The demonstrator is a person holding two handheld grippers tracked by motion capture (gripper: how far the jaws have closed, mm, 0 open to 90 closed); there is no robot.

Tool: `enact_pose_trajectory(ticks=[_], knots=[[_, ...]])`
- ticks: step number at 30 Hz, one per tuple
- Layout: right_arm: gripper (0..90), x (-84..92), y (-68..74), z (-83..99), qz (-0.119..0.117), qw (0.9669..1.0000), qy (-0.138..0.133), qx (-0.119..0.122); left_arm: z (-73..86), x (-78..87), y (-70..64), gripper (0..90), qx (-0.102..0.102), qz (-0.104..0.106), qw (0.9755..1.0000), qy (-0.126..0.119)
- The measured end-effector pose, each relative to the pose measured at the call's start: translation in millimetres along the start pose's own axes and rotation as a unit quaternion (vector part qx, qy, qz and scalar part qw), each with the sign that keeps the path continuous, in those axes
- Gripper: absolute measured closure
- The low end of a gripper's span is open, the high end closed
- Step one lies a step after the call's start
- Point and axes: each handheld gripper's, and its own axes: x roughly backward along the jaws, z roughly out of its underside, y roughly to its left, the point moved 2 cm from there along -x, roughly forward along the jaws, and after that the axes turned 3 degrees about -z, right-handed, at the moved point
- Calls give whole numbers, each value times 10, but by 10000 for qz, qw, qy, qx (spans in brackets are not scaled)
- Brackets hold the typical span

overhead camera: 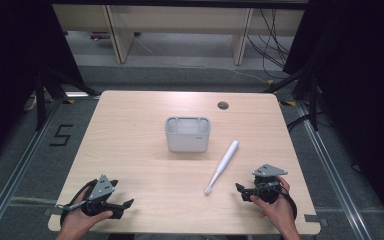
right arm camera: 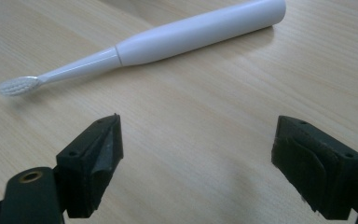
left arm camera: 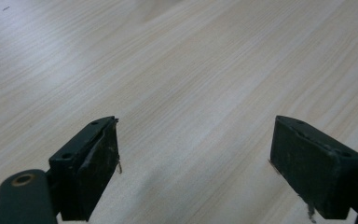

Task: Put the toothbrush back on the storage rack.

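A white electric toothbrush [overhead camera: 222, 166] lies flat on the wooden table [overhead camera: 130, 150], its bristle head toward the near edge; in the right gripper view the toothbrush [right arm camera: 168, 39] lies just beyond the jaws, head at the left. A grey-white rectangular holder [overhead camera: 188, 133] stands upright at the table's middle. My right gripper [overhead camera: 240, 189] rests near the front right, a little right of the brush head, open with nothing between its jaws [right arm camera: 198, 168]. My left gripper [overhead camera: 128, 203] sits at the front left, jaws wide apart over bare wood [left arm camera: 193, 168].
A round cable hole [overhead camera: 223, 105] sits near the table's far edge. Beyond the table are wooden furniture legs and cables on the floor. A "5" mark [overhead camera: 61, 135] is taped on the floor at the left. Dark curtains flank both sides.
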Motion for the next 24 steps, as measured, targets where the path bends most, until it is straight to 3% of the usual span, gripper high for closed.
enact_pose_trajectory(ticks=[4,6,8,9,10,12,13,14,17,19,20,22,24], knots=[[169,-9,6,-10,29,9999,-20,-146,-1,1,-3,150,9,24,10000,21],[172,-23,-8,-20,-4,10000,-41,-32,2,0,5,150,-55,-16,10000,59],[173,-19,2,-24,8,9999,-19,-110,2,-5,-5,150,4,12,10000,19],[175,-26,-2,-30,37,9999,-52,-110,4,2,16,150,-108,-33,9999,109],[177,-36,-9,-45,-1,9999,-57,-134,1,1,-5,150,5,4,10000,48],[180,-52,-20,-44,6,9999,-99,-89,2,-4,-6,150,6,17,10000,21],[190,-51,-16,-52,16,9999,-55,-159,4,2,14,150,-106,-32,9999,112],[208,-62,-31,-66,15,9999,-122,-28,3,2,11,150,-88,-47,9999,123],[271,-58,-19,-113,-59,9996,-232,-158,5,2,13,150,-101,-41,9998,135],[286,-64,-33,-122,-54,9996,-275,-85,4,-5,4,150,-41,-9,9999,94],[318,-61,-16,-143,-38,9995,-225,-228,6,-6,15,150,-112,-29,9998,135],[356,-54,-40,-155,-46,9996,-232,-124,5,-5,8,150,-73,4,9999,135],[390,-72,-50,-167,-87,9993,-307,-183,6,-6,4,150,-53,21,9999,117]])
